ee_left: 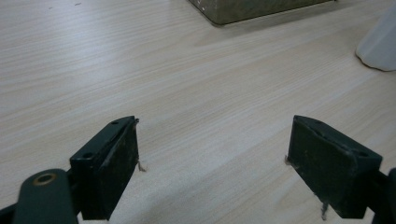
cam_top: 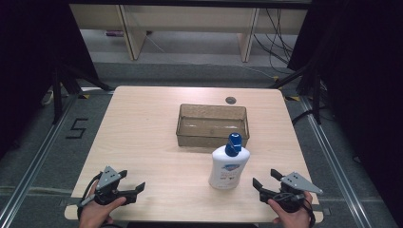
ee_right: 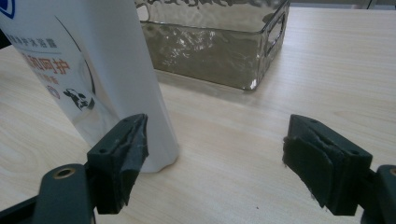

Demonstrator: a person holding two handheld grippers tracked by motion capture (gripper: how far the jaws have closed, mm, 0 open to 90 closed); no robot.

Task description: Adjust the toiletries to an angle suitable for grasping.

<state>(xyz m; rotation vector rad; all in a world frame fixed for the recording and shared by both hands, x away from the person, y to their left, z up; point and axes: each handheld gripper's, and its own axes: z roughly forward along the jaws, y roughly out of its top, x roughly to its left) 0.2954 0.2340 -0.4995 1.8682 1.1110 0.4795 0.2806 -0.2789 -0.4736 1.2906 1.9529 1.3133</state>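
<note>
Bottle [cam_top: 228, 167] first: from the high view your white bottle with the blue cap stands upright on the table [cam_top: 157, 142], just in front of the clear tub [cam_top: 212, 125] and apart from it. The tub looks empty, so nothing has gone in yet. Your left tongs [cam_top: 133, 183] rest near the table's front edge, well away from the bottle, jaws spread. Your right tongs [cam_top: 266, 179] sit near the bottle's right side, also spread and holding nothing.

In the left gripper view, the left tongs [ee_left: 212, 154] gape over bare wood, with a corner of the tub [ee_left: 247, 11] far ahead and a sliver of the bottle [ee_left: 380, 46] at the right edge.

In the right gripper view, the right tongs [ee_right: 215, 154] are wide apart; the bottle [ee_right: 93, 65] rises close behind the left jaw rather than between the two (whether it touches the pad I cannot tell). The tub [ee_right: 210, 51] stands behind it.

By my reading, you are at the very start: the bottle is ungripped and unlifted. Grasping, carrying and setting it into the tub all seem left to do, and the right tongs are nearest for that.
</note>
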